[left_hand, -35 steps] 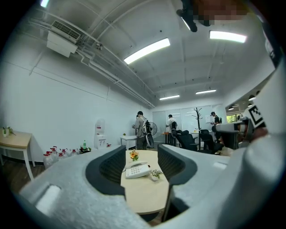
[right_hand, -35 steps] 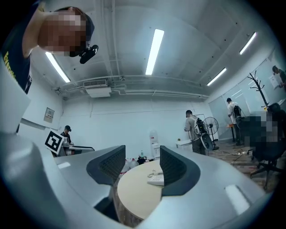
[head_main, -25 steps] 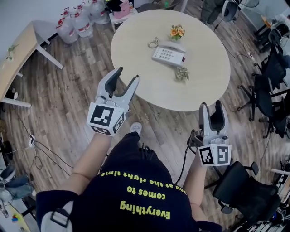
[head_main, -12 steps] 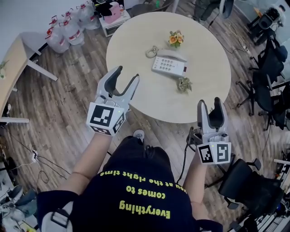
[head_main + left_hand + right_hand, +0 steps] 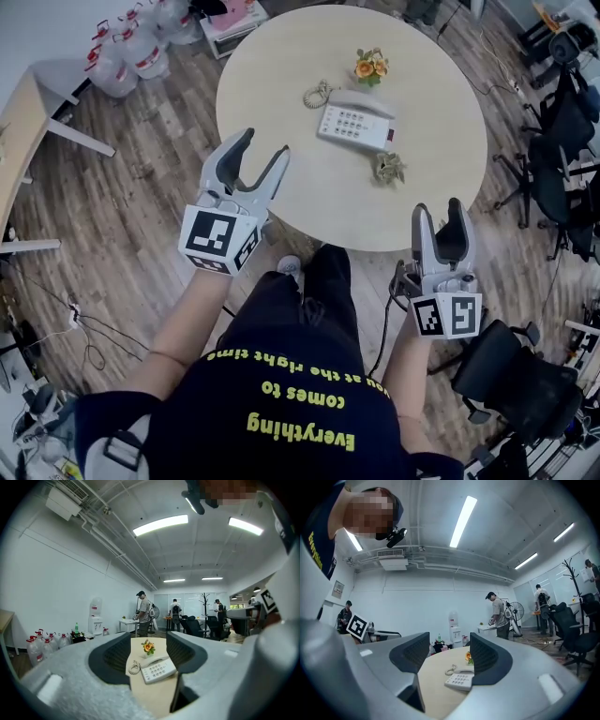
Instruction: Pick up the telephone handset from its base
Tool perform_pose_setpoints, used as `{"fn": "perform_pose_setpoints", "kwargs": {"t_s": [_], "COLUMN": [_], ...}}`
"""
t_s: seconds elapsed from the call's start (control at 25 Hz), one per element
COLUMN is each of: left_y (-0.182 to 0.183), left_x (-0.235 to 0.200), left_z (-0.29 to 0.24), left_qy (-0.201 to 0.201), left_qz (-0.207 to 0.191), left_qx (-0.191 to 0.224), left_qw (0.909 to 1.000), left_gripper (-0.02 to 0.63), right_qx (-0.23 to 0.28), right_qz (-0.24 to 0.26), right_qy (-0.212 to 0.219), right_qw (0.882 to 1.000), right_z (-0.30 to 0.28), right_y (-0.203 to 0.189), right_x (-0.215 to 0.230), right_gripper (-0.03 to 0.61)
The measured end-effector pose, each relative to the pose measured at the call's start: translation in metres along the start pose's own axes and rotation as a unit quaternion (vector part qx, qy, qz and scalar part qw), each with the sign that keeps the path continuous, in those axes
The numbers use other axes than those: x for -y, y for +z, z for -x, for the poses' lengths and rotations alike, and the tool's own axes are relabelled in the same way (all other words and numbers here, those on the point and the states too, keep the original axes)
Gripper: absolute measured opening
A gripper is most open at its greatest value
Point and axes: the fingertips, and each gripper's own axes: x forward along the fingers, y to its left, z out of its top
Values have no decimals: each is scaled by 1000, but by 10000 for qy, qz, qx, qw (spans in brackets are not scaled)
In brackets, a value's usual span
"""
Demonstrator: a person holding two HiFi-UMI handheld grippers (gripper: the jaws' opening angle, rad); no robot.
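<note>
My L gripper (image 5: 262, 145) & R gripper (image 5: 438, 208): jaws released, empty. White plastic telephone handset (image 5: 362, 99) on white keypad base (image 5: 351, 126), well ahead of fingertips.

Reaching forward with left forearm (image 5: 178, 323) and right forearm (image 5: 405, 366), bare below short sleeves. Gripping left tongs (image 5: 262, 146) out ahead, pointed level, spread wide, clamped on nothing. Gripping right tongs (image 5: 439, 208) closer to the body and lower in the head view, pointed level too, likewise parted and empty. Showing left marker cube (image 5: 217, 240) and right marker cube (image 5: 446, 316) at the rear ends, facing upward.
</note>
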Motion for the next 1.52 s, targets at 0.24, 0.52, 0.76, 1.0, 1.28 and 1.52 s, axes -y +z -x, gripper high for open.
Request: {"fn": "perform_pose_setpoints", "kwargs": {"t_s": [0.24,0.52,0.76,1.0,1.28,1.52], "left_y": [3,9,28,23,20,14], "left_x": [-5,-3,13,25,26,18], "left_z": [-26,-85,-131,-162,-177,-188], "left_qy": [133,368,467,537,471,246], "left_qz": [-49,-77,-268,-242,-205,-113], "left_qx": [-25,-101,354,252,149,46], "left_qw": [9999,9992,9979,9979,9986,9996], "left_gripper": [238,238,236,236,236,238], "right_qx": [22,47,77,-59,-86,-94], "right_qz": [-42,-73,-182,-275,-399,-427], "right_qy": [240,477,592,679,642,479], "right_qw": [9997,9988,9981,9973,9971,9979], "right_z": [-31,-75,-102,-111,-119,-129], "right_y": [0,11,10,1,-4,-3], "right_x": [16,70,123,157,163,157], "right_gripper": [265,265,265,265,265,265]}}
